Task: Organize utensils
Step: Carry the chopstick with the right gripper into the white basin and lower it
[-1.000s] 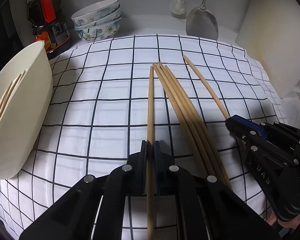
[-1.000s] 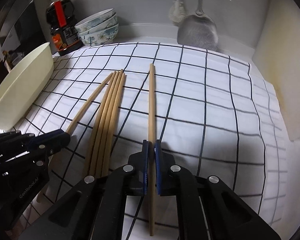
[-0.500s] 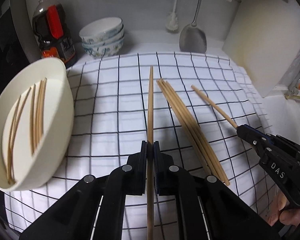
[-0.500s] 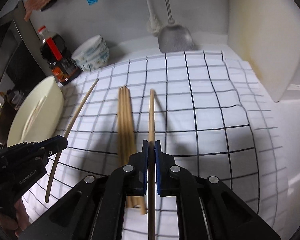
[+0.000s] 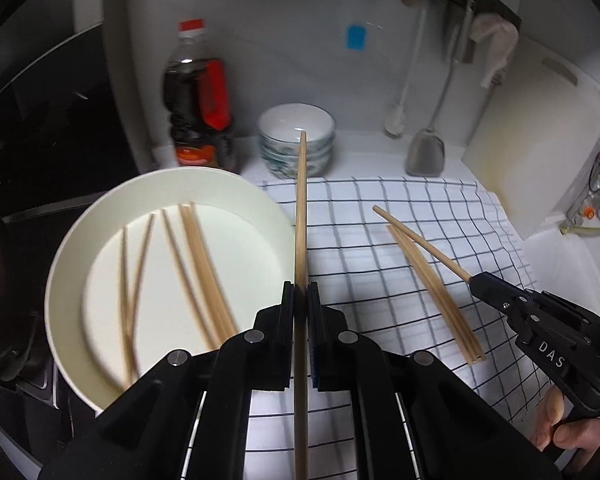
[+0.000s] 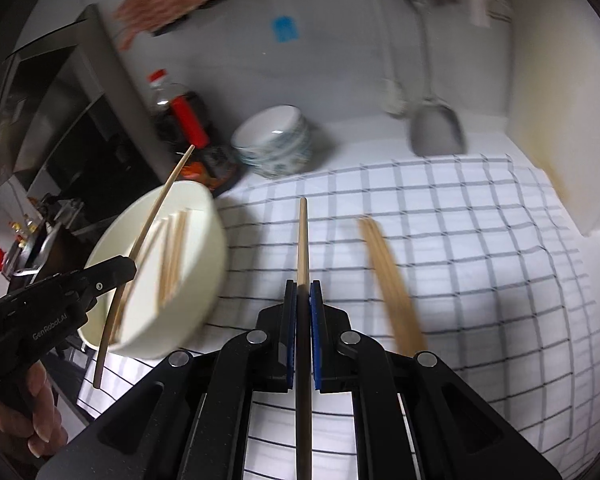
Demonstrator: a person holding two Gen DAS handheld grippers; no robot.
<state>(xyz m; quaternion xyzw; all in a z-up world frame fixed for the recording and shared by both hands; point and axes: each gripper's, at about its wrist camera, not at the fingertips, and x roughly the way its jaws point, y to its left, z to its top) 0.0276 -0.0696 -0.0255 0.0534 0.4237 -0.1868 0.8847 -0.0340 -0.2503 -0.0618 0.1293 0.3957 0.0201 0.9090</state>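
Note:
My left gripper [image 5: 300, 300] is shut on a wooden chopstick [image 5: 301, 216] and holds it in the air beside the rim of a cream bowl [image 5: 64, 264] that holds several chopsticks [image 5: 204, 264]. My right gripper [image 6: 300, 300] is shut on another chopstick [image 6: 302, 240], lifted above the checked cloth [image 6: 480, 248]. Three chopsticks [image 5: 436, 296] lie together on the cloth; they also show in the right wrist view [image 6: 392, 284]. The left gripper [image 6: 120, 270] with its chopstick [image 6: 156, 208] appears over the bowl [image 6: 204, 280] in the right wrist view. The right gripper [image 5: 480, 280] appears at the right of the left wrist view.
A dark sauce bottle [image 5: 200, 112] and stacked patterned bowls [image 5: 296, 140] stand at the back. A spatula [image 5: 426, 152] and a brush [image 5: 400, 112] hang on the back wall. A cutting board [image 5: 536, 140] leans at the right. A dark stove [image 5: 20, 208] lies left of the bowl.
Both grippers have lifted their chopsticks off the cloth and swung left toward the cream bowl. The three chopsticks stay on the cloth.

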